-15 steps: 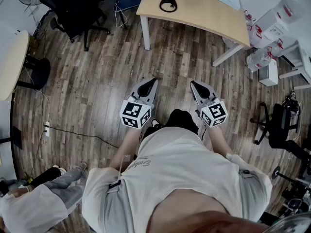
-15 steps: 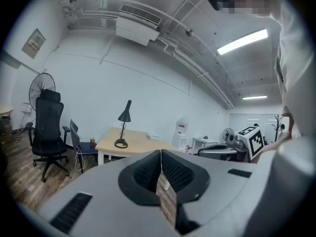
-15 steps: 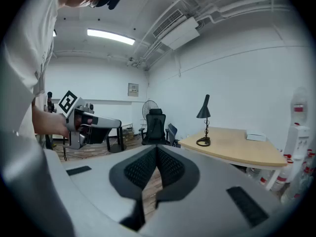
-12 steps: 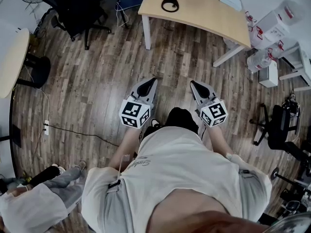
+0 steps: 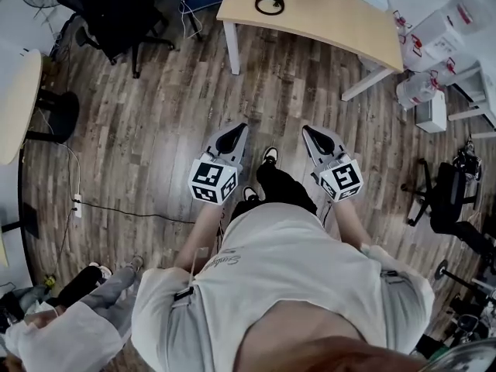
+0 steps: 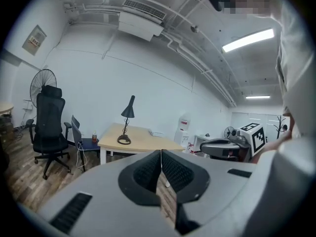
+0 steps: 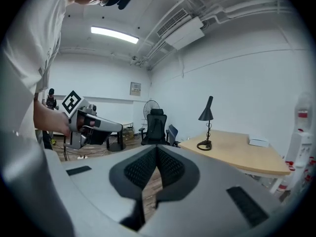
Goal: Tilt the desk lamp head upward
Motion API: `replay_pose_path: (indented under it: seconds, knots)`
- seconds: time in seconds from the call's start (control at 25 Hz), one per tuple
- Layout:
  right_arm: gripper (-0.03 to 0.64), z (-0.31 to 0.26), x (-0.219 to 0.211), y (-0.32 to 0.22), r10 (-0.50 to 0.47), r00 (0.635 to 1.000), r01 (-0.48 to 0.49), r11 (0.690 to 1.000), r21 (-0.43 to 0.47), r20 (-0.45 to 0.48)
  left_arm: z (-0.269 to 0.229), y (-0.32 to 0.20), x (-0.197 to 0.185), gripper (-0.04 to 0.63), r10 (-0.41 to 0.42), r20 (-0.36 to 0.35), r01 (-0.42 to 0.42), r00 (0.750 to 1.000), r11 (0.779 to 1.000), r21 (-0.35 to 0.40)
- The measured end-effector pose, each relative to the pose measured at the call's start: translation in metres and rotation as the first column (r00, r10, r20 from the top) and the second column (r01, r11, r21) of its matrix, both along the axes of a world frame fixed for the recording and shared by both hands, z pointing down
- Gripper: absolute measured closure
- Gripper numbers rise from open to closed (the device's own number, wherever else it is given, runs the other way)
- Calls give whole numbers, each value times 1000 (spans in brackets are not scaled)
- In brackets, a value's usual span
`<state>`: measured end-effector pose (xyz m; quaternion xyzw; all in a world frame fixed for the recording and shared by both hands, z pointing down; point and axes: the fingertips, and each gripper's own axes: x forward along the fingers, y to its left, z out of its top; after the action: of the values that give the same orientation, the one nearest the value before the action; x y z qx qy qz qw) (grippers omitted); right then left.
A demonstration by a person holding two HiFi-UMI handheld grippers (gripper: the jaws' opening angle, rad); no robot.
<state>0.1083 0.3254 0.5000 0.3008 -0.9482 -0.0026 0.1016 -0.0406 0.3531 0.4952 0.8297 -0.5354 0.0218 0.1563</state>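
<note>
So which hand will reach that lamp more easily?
Left, but only just. Both tongs, left and right, are shut, empty and far from the lamp. It stands ahead between them, slightly nearer the left one's line.

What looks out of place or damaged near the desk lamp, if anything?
Nothing stands out. The desk lamp stands upright on the desk, head pointing down, and nothing looks spilled or broken.

Bare wooden floor is lying open all the way to the desk — a clear approach. A black office chair is crowding the desk's left end and white containers its right, while bare desktop is lying around the lamp.
</note>
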Motion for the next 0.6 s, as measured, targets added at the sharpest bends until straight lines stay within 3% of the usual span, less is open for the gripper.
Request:
replay_pose_path:
  seconds: [0.6]
  knots:
    - [621, 32, 16, -168, 69, 993, -62, 995, -74, 94, -18, -170, 18, 580, 89, 131, -86, 987, 996, -28]
